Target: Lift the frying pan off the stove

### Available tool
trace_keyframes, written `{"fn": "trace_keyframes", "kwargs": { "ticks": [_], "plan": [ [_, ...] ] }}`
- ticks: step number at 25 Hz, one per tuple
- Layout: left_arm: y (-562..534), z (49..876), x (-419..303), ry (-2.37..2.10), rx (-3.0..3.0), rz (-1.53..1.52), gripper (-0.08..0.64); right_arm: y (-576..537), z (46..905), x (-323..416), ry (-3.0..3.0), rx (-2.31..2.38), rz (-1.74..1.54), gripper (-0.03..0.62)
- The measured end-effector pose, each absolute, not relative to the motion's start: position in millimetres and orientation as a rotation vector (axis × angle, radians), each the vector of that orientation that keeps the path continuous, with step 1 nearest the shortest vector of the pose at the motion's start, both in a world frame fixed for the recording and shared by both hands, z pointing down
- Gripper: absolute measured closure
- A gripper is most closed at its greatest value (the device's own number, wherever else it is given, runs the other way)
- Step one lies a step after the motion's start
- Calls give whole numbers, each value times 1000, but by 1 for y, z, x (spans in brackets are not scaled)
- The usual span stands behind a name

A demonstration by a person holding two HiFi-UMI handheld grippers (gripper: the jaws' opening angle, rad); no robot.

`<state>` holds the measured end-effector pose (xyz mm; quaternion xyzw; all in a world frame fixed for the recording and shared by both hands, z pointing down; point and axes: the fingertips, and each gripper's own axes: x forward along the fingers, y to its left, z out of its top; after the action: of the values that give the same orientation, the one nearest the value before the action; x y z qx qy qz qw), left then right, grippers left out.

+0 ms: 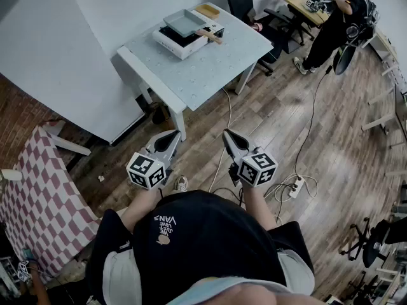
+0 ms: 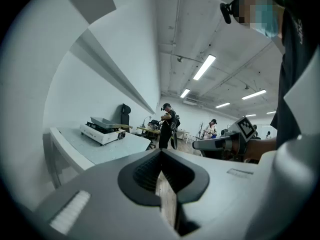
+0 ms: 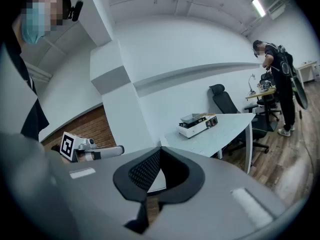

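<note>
Left gripper [image 1: 173,135]: closed, empty; I have nothing within reach.
Right gripper [image 1: 228,135]: likewise closed, empty.
Pan [image 1: 184,22]: on stove [image 1: 173,43], well ahead of both.

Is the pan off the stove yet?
Not yet. Nothing is done: the frying pan sits on the stove on the table. The left gripper and right gripper are shut, empty, short of the table. Reaching, gripping and lifting remain.
</note>
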<state>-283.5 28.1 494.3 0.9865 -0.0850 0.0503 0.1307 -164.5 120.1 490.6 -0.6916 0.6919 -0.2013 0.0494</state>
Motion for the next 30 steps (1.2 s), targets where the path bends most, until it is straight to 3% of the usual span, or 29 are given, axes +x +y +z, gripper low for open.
{"fn": "trace_keyframes", "kwargs": {
  "ticks": [8, 9, 10, 11, 23, 30],
  "plan": [
    [55, 486, -270, -202, 2836, 60, 543, 136, 479, -159, 2059, -1913, -604, 585],
    [59, 487, -266, -197, 2815, 54, 496, 140, 480, -157, 2053, -1908, -615, 527],
    [62, 489, -262, -195, 2791, 54, 377, 143, 483, -155, 2048, -1907, -629, 478],
    [67, 492, -258, -191, 2771, 61, 334, 148, 485, -152, 2041, -1905, -644, 448],
    [129, 525, -216, -200, 2655, 110, 334, 214, 516, -111, 1949, -1896, -781, 393],
    [109, 528, -157, -135, 2644, 113, 334, 202, 520, -57, 1874, -1933, -778, 383]
  ]
}}
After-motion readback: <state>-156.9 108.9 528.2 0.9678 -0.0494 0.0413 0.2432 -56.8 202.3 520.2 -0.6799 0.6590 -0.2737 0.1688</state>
